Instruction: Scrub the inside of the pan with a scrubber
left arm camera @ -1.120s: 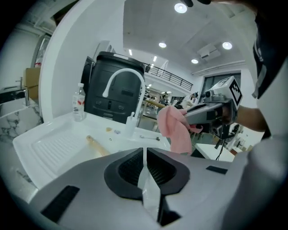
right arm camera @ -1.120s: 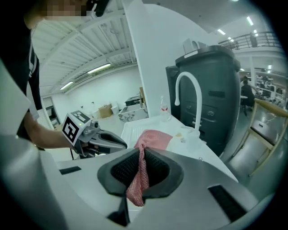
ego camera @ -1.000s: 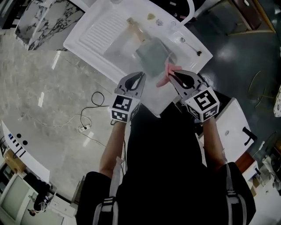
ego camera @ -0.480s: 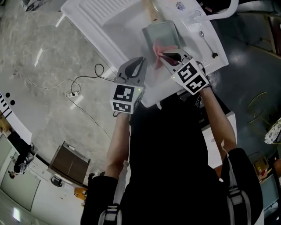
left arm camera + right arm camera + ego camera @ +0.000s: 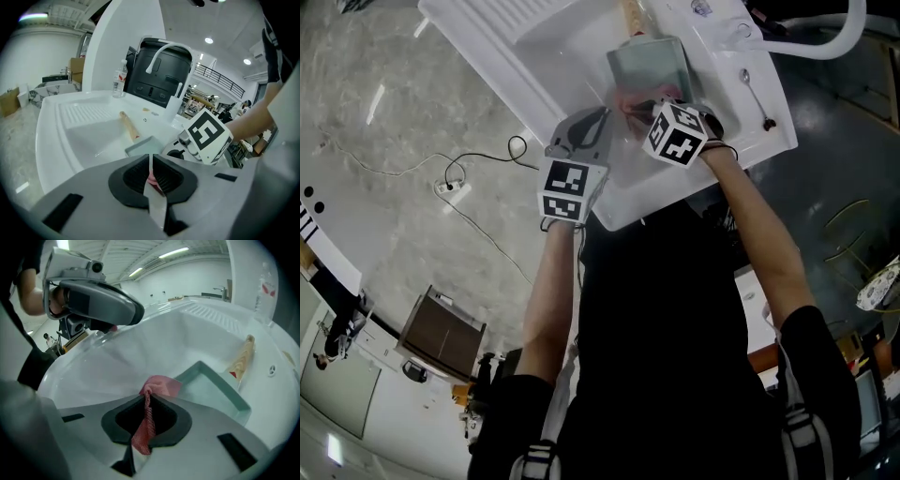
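We reach both arms forward, left arm (image 5: 548, 300) and right arm (image 5: 759, 234) bare below the sleeves. Our left gripper (image 5: 151, 163) has its jaws together (only a thin slit shows). Our right gripper (image 5: 146, 398), angled toward it, clamps the scrubber (image 5: 158, 384).

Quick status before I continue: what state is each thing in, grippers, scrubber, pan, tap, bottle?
left gripper: shut, empty.
right gripper: shut on scrubber.
scrubber: bunched at the jaw tips, by the pan's near edge.
pan: upright in the sink, empty.
faucet: no water flowing.
bottle: standing upright.
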The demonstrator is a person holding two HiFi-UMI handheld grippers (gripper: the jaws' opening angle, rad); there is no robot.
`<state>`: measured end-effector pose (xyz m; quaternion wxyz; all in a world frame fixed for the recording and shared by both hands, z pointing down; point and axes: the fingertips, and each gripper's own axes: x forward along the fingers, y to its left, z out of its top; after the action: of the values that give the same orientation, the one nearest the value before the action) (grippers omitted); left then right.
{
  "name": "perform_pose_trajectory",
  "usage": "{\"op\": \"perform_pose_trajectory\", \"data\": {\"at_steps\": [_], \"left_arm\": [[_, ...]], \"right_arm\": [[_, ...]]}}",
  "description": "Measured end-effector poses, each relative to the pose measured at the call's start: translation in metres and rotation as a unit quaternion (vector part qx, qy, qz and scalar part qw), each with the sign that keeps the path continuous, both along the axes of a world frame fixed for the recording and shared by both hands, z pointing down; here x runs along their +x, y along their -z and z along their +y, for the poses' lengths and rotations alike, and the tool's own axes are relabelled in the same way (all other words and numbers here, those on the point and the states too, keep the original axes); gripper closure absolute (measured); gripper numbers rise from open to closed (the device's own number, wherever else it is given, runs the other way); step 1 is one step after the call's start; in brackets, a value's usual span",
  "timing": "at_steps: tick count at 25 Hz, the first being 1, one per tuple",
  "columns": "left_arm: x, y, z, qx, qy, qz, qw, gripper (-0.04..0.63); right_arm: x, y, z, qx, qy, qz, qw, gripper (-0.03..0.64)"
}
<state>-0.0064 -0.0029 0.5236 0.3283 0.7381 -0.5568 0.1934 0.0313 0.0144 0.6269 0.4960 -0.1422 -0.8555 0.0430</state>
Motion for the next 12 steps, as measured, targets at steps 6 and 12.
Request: {"op": "perform_pose_trajectory", "data": {"at_steps": [6,12], "left_arm": [[0.005,-0.007,-0.012,-0.006,-0.024,-0.011,0.9996,0.546],[0.009,-0.007,-0.017,-0.002,-0.041,-0.010,0.9991,0.546]], "right_arm": [[0.007,-0.037,0.006,-0.011,0.061,0.060,0.996,0.569],[0.006,-0.051,0.012,-0.035,0.076,0.073,0.994,0.569]]}}
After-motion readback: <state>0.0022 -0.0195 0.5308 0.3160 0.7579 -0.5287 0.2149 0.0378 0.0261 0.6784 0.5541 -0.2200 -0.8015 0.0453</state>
